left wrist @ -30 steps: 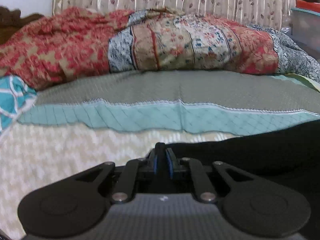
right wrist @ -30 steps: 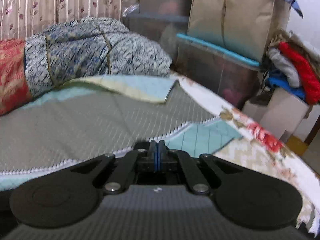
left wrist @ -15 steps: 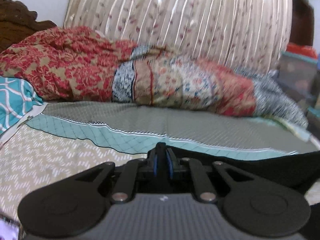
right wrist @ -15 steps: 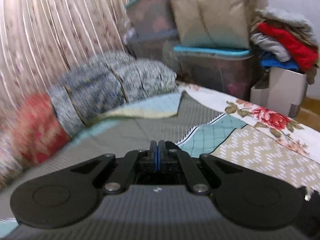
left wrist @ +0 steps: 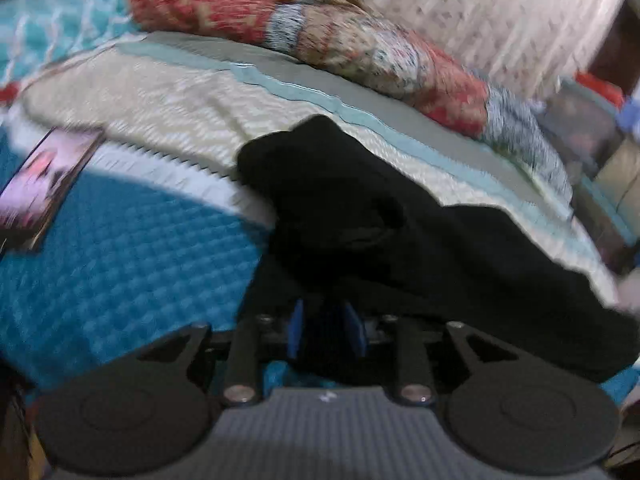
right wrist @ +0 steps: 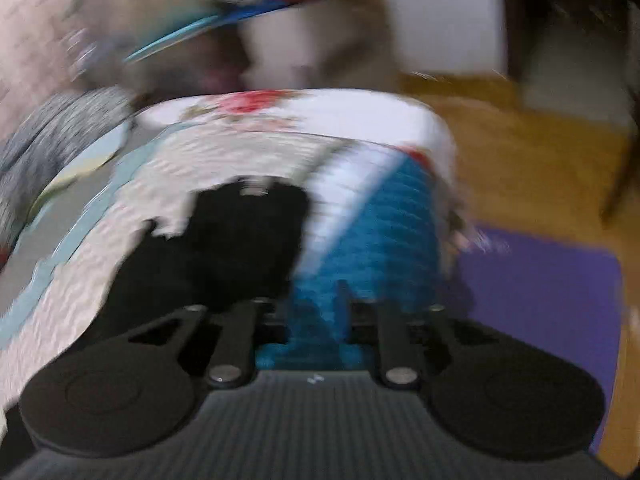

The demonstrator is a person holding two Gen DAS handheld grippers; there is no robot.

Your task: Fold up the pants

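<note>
Both views motion-blurred. Black pants (left wrist: pixel 360 216) lie in a bunched heap on the bed (left wrist: pixel 172 92), mostly on the cream zigzag part of the bedspread, near edge spilling onto the teal quilted patch (left wrist: pixel 132 264). In the left wrist view the pants run from a raised hump just ahead of the left gripper (left wrist: pixel 326 334) off to the right side of the frame.

Left gripper: jaws have just been opening, blue pads parted a little, black fabric lies in the gap between them; cannot tell through the blur whether the pads press on it.

Right gripper (right wrist: pixel 316 310): jaws have just been opening too, slightly apart, only teal quilt seen between them, nothing held. In that view the pants (right wrist: pixel 224 240) sit just left of the fingertips, a small pale label at their far edge.

Relative to the pants: the rolled red and blue patterned blanket (left wrist: pixel 320 36) lies behind them along the far side of the bed, the curtain (left wrist: pixel 500 12) beyond that. A phone-like flat object (left wrist: pixel 44 188) rests well to their left on the bedspread. The purple mat (right wrist: pixel 540 292) is on the wooden floor off the bed's right edge.
</note>
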